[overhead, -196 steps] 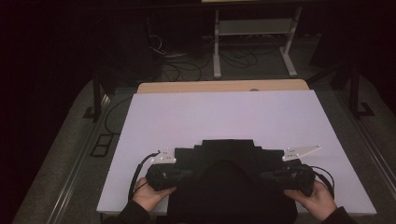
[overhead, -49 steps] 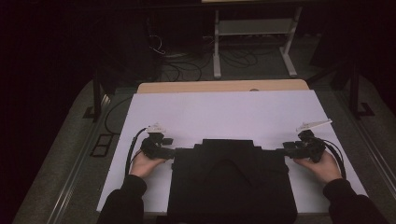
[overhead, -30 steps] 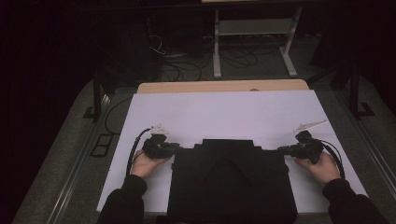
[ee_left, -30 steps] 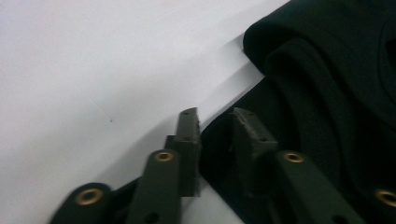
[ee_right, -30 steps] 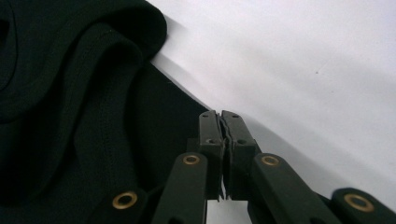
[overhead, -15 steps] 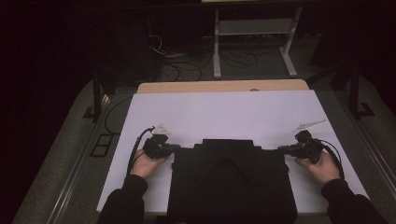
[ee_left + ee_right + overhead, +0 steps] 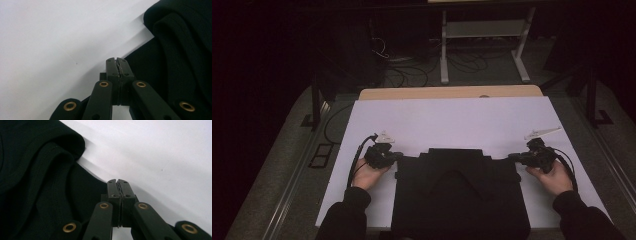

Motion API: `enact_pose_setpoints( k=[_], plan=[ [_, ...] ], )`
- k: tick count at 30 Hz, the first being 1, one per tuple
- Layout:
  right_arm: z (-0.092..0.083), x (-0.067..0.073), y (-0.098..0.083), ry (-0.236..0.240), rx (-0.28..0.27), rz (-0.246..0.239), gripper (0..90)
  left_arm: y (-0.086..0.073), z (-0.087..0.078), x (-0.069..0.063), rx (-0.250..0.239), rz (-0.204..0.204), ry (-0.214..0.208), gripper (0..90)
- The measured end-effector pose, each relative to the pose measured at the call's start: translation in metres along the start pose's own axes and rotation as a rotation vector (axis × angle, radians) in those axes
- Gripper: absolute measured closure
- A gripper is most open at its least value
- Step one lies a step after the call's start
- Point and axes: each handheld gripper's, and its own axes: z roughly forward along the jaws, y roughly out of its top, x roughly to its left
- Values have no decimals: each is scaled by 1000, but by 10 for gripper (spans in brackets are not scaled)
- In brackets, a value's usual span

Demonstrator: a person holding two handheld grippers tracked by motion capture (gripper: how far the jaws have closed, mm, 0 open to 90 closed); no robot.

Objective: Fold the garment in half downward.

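Fingers of both grippers sit pressed flat together now. Left gripper [image 7: 396, 156] is at the left edge of the black garment [image 7: 460, 195], right gripper [image 7: 513, 156] at its right edge, both mid-frame in the high view. Compared with a second and a half ago, I have both hands in closer against the cloth. The garment lies folded at the lower centre of the white surface [image 7: 452, 120]. Left fingers [image 7: 111, 68] and right fingers [image 7: 126, 188] end right at the hem line, and I can't tell if cloth is pinched. My read is that the side grab is set and a lift or fold comes next.
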Motion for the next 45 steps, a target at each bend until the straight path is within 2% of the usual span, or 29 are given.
enact_pose_setpoints(
  k=[17,22,30,33,45],
  plan=[
    [6,-5,16,-13,-4,-8,879,14,-2,10,-20,17,8,886],
    [5,-7,24,-14,-19,-14,879,18,-7,13,-38,18,39,886],
    [8,-11,36,-27,-25,-20,879,24,-12,20,-56,8,62,888],
    [9,-13,41,-29,-35,-11,879,26,-12,24,-57,-7,66,887],
    [12,-24,58,-17,-67,17,879,43,-16,36,-53,-1,86,887]
  ],
)
